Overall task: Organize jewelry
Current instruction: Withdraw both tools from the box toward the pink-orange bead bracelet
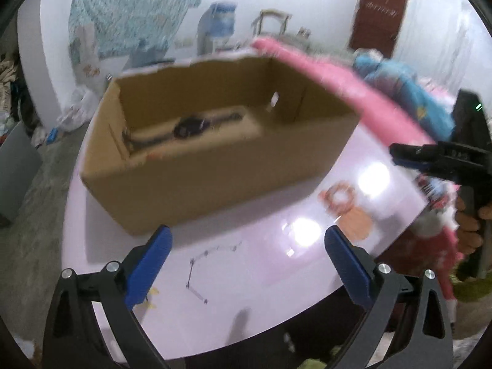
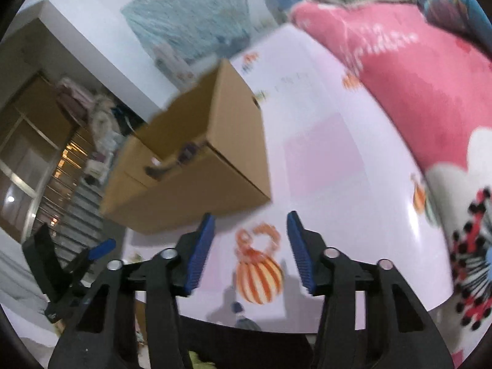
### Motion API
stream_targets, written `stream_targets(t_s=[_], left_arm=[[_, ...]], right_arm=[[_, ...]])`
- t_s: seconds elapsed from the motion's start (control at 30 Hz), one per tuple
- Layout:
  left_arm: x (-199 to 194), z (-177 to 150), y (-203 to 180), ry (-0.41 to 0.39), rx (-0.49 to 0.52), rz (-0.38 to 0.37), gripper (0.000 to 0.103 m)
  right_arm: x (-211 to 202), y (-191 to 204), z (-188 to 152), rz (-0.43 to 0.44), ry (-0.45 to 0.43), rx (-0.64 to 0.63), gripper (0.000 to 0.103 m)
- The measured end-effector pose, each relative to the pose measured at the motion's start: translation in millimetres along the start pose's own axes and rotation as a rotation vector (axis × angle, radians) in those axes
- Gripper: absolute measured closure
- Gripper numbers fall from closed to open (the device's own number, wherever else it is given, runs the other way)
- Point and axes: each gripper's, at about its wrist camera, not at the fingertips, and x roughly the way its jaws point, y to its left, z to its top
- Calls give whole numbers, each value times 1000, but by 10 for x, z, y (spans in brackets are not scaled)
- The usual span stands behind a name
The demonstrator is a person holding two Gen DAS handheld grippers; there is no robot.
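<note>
An open cardboard box [image 1: 196, 181] stands on the glossy pale table [image 1: 261, 264]; it also shows in the right wrist view [image 2: 221, 166]. A dark wristwatch [image 1: 187, 127] lies flat on the box floor. A thin chain necklace [image 1: 203, 264] lies on the table in front of the box, between my left gripper's fingers. My left gripper [image 1: 246, 261] is open and empty above it. My right gripper [image 2: 250, 252] is open and empty over an orange printed picture on the table [image 2: 258, 264]; it shows at the right edge of the left wrist view [image 1: 436, 156].
A pink blanket [image 2: 415, 86] and blue cloth [image 1: 409, 92] lie along the table's right side. The table's front edge [image 1: 276, 332] is near my left gripper. Beyond the table are a floor with clutter, a water dispenser [image 1: 215, 27] and a brown door [image 1: 381, 12].
</note>
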Motion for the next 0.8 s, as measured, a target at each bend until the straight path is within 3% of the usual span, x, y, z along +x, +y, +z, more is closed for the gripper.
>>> stream_targets(t_s=[0.23, 0.37, 0.8], left_arm=[[477, -166, 77, 119, -47, 105, 6], [610, -215, 152, 162, -71, 122, 6], [625, -278, 422, 163, -153, 174, 5]], right_arm=[[504, -39, -77, -118, 80, -63, 74], [714, 32, -113, -126, 125, -122, 100], [979, 312, -281, 38, 209, -147, 101]])
